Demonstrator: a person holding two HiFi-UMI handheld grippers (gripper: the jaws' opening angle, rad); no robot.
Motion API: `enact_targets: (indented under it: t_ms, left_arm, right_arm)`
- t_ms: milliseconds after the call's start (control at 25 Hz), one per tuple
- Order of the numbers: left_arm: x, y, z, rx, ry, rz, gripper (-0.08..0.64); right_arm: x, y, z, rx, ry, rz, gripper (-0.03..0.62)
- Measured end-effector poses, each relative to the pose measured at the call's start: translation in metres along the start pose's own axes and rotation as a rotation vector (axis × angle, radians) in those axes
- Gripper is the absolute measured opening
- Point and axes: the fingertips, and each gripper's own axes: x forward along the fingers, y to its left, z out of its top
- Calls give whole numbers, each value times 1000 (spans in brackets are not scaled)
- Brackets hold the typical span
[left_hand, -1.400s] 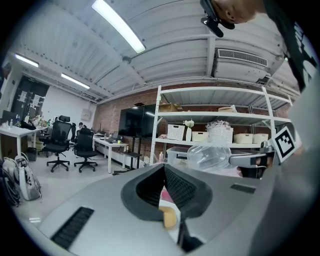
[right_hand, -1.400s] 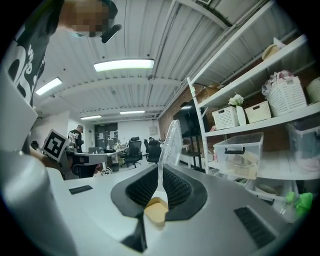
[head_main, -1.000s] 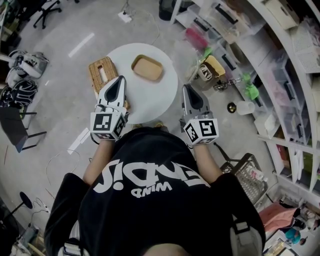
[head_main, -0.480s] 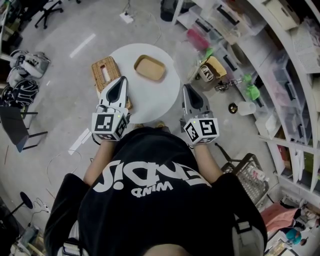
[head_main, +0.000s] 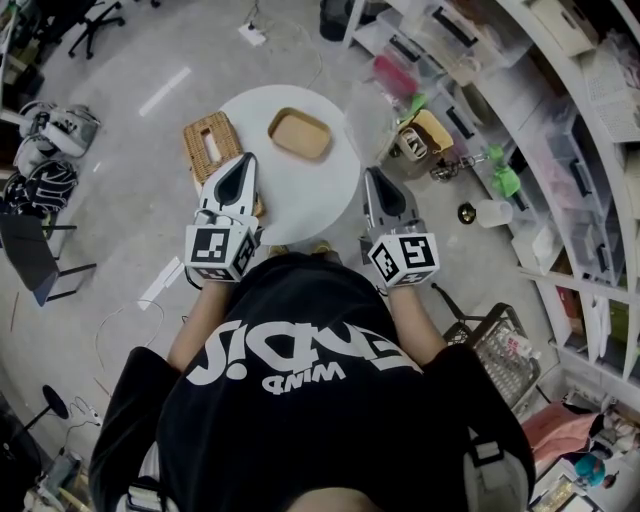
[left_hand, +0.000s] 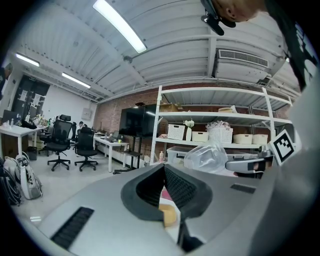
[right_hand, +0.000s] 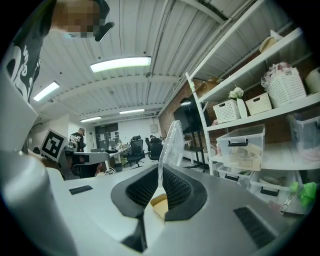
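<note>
I stand over a round white table (head_main: 330, 195), a gripper in each hand, both raised and pointing outward. My right gripper (head_main: 376, 178) (right_hand: 160, 171) is shut on the edge of a clear plastic bag (right_hand: 170, 142). That bag (head_main: 368, 120) hangs as a faint film past the table's right edge. In the left gripper view the bag (left_hand: 206, 156) puffs out beside the right gripper's body. My left gripper (head_main: 243, 165) (left_hand: 163, 169) has its jaws together with nothing between them, above the table's left edge near a woven tissue box (head_main: 208, 146). A wooden tray (head_main: 299, 136) lies on the table.
White shelving (head_main: 560, 170) with bins and baskets runs along the right. A wire basket (head_main: 498, 345) stands on the floor by my right side. Backpacks (head_main: 45, 150) lie on the floor at the left. Office chairs (left_hand: 60, 142) and desks stand farther off.
The bag has shifted a little: in the left gripper view it and the right gripper sit slightly lower and closer. Both grippers otherwise hold nearly the same pose.
</note>
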Motion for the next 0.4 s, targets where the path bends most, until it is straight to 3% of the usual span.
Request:
enact_targets:
  t_ms: [400]
  left_arm:
    - [2, -7, -5, -4, 8, -10, 2]
  right_arm:
    - [0, 0, -4, 9, 4, 12, 28]
